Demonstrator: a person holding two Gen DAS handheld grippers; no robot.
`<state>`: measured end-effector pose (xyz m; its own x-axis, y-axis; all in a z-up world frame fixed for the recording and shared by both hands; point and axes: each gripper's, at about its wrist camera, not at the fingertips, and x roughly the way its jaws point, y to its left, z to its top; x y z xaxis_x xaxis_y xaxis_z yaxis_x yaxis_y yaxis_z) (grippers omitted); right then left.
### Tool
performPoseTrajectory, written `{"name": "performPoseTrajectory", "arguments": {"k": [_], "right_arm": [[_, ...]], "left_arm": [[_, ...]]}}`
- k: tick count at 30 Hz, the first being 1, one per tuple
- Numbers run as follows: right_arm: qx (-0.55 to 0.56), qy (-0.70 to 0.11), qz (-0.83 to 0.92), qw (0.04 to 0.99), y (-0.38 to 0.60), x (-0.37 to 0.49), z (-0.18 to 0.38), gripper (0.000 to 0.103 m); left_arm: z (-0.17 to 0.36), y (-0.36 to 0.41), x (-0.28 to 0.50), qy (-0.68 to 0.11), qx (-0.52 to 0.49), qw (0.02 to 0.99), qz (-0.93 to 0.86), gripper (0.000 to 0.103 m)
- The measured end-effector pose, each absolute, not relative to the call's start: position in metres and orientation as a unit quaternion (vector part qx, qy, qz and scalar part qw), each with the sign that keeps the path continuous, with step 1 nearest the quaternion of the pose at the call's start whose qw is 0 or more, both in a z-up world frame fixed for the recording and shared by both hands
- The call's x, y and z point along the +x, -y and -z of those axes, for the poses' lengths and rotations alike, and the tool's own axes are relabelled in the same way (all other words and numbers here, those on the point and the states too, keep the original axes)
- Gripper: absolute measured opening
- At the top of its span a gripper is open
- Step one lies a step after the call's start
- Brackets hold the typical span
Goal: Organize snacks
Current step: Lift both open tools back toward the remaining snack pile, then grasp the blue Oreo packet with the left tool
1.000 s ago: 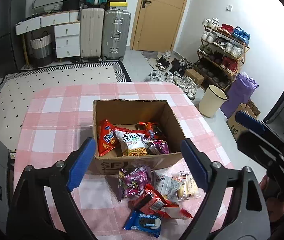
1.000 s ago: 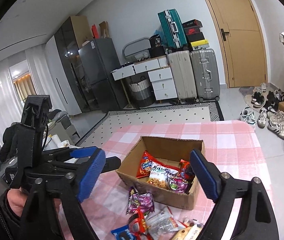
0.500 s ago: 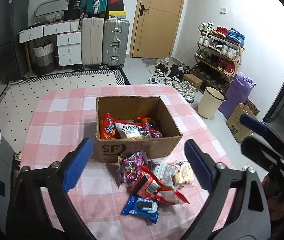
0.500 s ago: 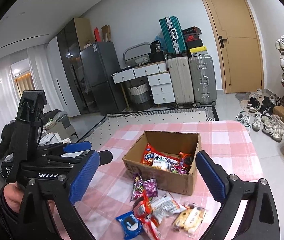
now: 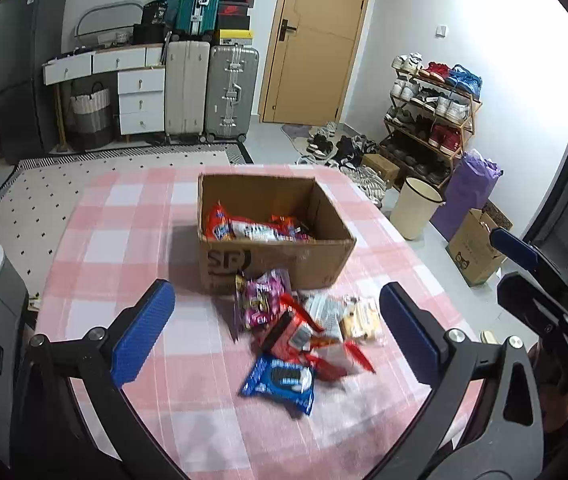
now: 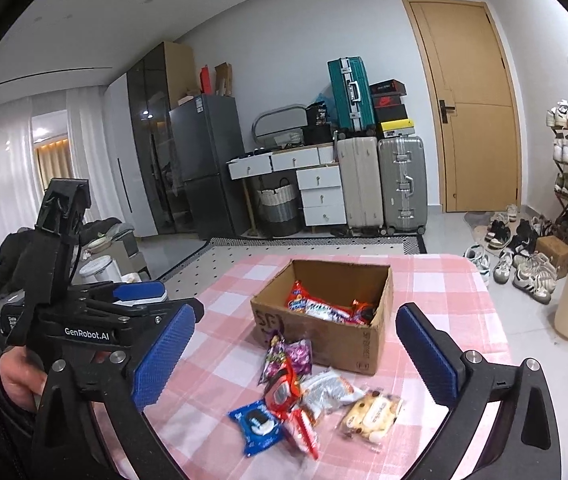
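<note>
Left wrist view: the left gripper [image 5: 275, 328] is seen spread wide, its jaws having just been opening, with nothing held between the blue pads. Beyond it, a cardboard box [image 5: 271, 256] is set on the pink checked tablecloth [image 5: 123, 240], and several snack packets [image 5: 255, 230] are lying inside it. Just in front of the box, a loose pile is spread on the cloth: a purple packet [image 5: 261, 298], a red packet [image 5: 296, 330], a blue cookie packet [image 5: 281, 378] and a pale biscuit packet [image 5: 360, 318]. In the right wrist view, the right gripper [image 6: 296, 356] is likewise shown wide and empty, having just been opening, above the same pile.
</note>
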<state>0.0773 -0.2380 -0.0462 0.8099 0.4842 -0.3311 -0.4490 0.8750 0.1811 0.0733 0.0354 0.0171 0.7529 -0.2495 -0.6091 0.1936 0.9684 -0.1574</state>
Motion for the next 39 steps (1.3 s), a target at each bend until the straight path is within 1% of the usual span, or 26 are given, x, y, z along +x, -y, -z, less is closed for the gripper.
{"name": "performPoseTrajectory", "arguments": {"k": [7,14,19,26,30,39], "right_arm": [[0.052,-0.207,-0.252,0.944,0.239,0.068,0.07,0.102],[0.042,-0.201,-0.253,0.945,0.239,0.054,0.093,0.102],[0.039,-0.227,-0.253,0.94,0.24,0.055,0.117,0.102],[0.054,-0.261,-0.257,0.929,0.244,0.064,0.149,0.102],[0.056,-0.267,-0.264,0.925,0.243,0.069,0.158,0.102],[0.059,-0.284,-0.265,0.92,0.245,0.076,0.173,0.102]], "left_arm": [[0.028,-0.038,0.066,-0.368,-0.048,0.919,0.134,0.102],[0.081,-0.037,0.071,-0.41,-0.047,0.9,0.14,0.102],[0.113,-0.03,0.081,-0.434,-0.047,0.888,0.144,0.102],[0.143,-0.022,0.097,-0.46,-0.043,0.875,0.147,0.102],[0.163,-0.014,0.112,-0.479,-0.037,0.864,0.152,0.102],[0.188,-0.002,0.133,-0.5,-0.028,0.852,0.15,0.101]]}}
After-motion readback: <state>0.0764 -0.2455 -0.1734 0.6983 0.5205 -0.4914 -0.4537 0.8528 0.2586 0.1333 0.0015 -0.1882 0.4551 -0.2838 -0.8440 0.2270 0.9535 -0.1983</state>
